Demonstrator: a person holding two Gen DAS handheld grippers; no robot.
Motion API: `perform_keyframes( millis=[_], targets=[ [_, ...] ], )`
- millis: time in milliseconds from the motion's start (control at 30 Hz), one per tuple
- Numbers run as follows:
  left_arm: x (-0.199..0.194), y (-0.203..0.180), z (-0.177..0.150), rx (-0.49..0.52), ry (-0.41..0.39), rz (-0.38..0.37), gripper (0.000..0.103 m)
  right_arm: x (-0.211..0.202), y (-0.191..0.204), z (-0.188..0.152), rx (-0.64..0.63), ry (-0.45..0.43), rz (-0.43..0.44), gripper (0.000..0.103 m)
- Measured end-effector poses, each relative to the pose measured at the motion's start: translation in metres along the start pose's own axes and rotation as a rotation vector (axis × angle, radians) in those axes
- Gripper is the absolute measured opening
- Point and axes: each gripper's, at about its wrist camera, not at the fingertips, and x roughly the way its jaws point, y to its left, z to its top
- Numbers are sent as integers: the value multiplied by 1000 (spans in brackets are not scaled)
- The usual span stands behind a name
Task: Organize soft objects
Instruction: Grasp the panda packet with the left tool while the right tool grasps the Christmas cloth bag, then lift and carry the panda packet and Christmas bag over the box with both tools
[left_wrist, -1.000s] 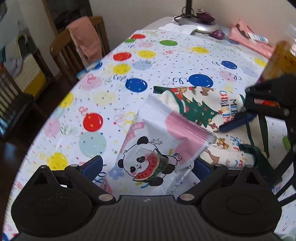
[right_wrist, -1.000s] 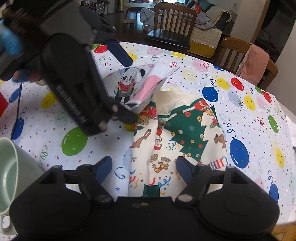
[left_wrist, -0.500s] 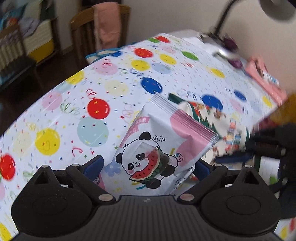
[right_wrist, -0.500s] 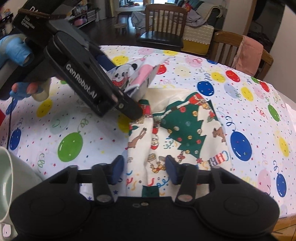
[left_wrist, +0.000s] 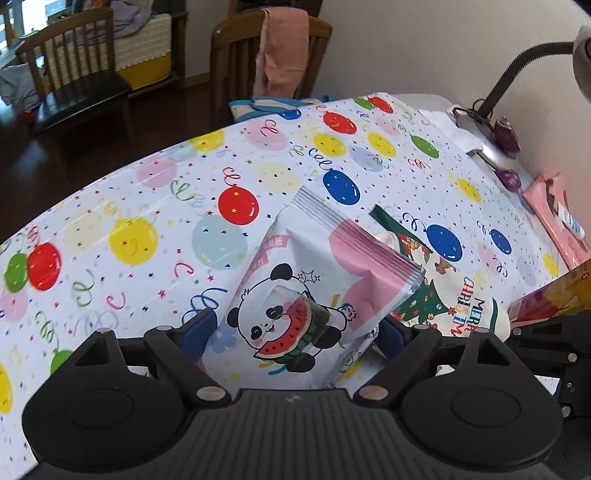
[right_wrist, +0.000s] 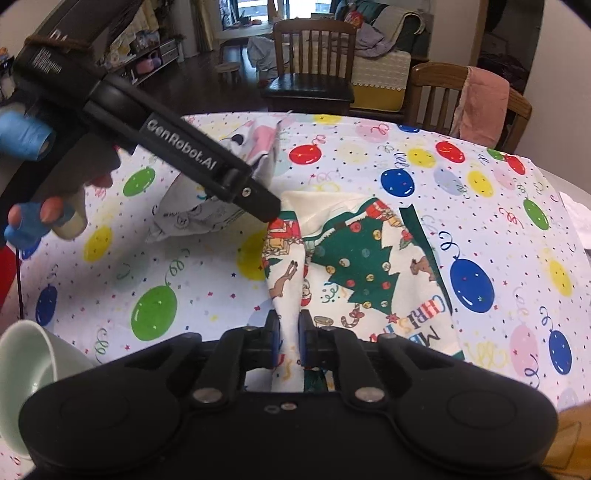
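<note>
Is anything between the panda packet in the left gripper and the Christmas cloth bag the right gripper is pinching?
Nothing visible stands between them. The white-and-pink panda snack packet, held in the left gripper, hangs just beside the cream Christmas-tree cloth bag. The right gripper pinches the bag's near edge. Whether the bag's mouth is open cannot be told.

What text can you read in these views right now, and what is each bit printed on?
"GenRobot.AI": side of the left gripper.
"MERRY CHRISTMAS": Christmas cloth bag, partly cut off in both views.
Panda snack pack: pink banner characters too blurred to read.
Black box at top left: white print unreadable.
</note>
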Motion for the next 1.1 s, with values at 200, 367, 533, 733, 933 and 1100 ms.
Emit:
perform_keyframes(
  millis=[200,367,533,733,933,1100],
  targets=[
    [-24,-1,-7,-50,-19,3,89,-24,1,1,22,-34,15,8],
    [-48,-3,-13,-90,-33,3,89,-47,3,2,32,-72,25,7],
    [-79,-6,-20,-127,-64,-3,89,-72,5,2,42,-105,31,7],
    [-121,-12,-33,-179,-78,13,89,-107,9,1,57,-146,33,6],
    [-164,-19,-55,-197,-88,33,89,-145,16,-2,65,-187,39,6],
    [-201,-23,-76,-224,-105,40,89,-179,28,-5,57,-220,41,6]
  ],
)
